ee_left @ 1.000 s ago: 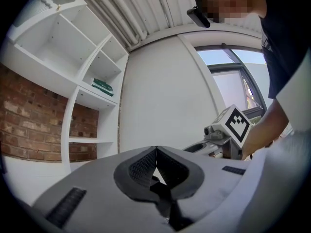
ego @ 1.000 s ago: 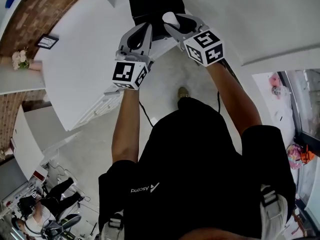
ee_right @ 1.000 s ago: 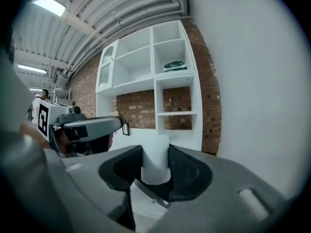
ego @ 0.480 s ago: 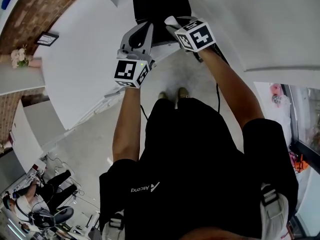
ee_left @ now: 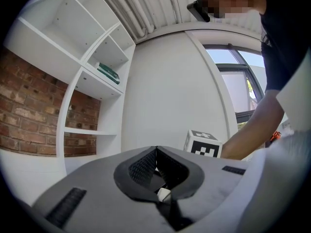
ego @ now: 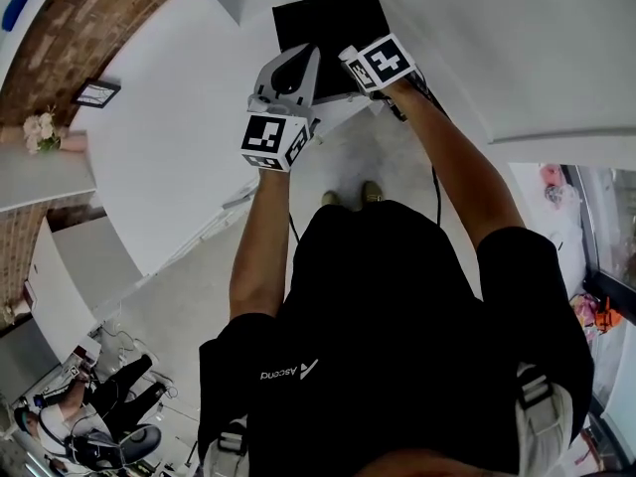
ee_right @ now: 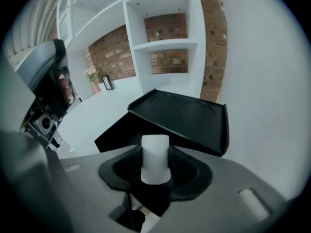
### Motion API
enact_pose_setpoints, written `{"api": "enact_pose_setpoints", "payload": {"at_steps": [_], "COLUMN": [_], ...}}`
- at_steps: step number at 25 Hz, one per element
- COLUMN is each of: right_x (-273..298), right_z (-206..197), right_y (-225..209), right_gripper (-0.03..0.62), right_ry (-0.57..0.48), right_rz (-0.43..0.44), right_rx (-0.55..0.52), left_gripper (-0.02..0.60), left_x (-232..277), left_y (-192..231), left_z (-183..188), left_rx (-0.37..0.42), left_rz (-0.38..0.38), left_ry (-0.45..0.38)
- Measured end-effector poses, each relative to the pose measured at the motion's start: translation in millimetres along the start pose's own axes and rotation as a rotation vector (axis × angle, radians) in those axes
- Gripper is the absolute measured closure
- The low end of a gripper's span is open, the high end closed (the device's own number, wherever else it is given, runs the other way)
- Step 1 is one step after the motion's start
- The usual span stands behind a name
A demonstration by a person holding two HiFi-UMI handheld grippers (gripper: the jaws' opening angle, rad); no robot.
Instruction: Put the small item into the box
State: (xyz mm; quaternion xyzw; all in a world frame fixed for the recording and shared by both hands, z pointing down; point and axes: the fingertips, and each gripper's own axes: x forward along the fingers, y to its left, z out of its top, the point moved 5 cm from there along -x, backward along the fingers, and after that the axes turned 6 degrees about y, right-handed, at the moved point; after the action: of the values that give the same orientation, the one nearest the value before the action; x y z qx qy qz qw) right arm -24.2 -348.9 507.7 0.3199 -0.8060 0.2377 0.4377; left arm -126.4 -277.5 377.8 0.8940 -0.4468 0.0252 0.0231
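Observation:
A small white cylinder (ee_right: 155, 158) stands upright between the pads of my right gripper (ee_right: 155, 152), which is shut on it. Just beyond it, in the right gripper view, lies the black box (ee_right: 194, 115), with a dark flap hanging at its near left. In the head view the box (ego: 328, 18) sits on the white table near its edge, and my right gripper (ego: 350, 60) hovers at the box's near edge, its marker cube hiding the cylinder. My left gripper (ego: 296, 63) is beside it, jaws shut on nothing, and my left gripper (ee_left: 156, 152) points up at a white wall.
The white table (ego: 169, 147) curves round to the left, with a picture frame (ego: 96, 92) and flowers (ego: 42, 127) by the brick wall. White shelves (ee_left: 92, 81) rise behind. A cable hangs under my right arm. A person sits far below left (ego: 89, 415).
Both grippers have moved forward towards the box. The right one now sits at the box's near edge, and its cube hides the white cylinder that showed earlier in the head view.

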Motion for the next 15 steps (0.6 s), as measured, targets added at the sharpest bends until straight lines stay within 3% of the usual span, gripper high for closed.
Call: {"api": "enact_pose_setpoints", "payload": {"at_steps": [6,15], "right_x": [20,40], "right_z": [0,-8], "right_y": [-7,-11], "right_gripper": [0.425,0.423], "right_ry": [0.128,0.238], "right_rz": [-0.033,-0.063], "right_rx": [-0.004,0.029], "left_gripper": [0.583,0.583], "left_x": [-7,-17], "left_y": [10,22], "left_z": [-4,-4], "left_rx": [0.000,0.004], "left_rz": [-0.010,-0.002], "left_ry": [0.009,0.010]}}
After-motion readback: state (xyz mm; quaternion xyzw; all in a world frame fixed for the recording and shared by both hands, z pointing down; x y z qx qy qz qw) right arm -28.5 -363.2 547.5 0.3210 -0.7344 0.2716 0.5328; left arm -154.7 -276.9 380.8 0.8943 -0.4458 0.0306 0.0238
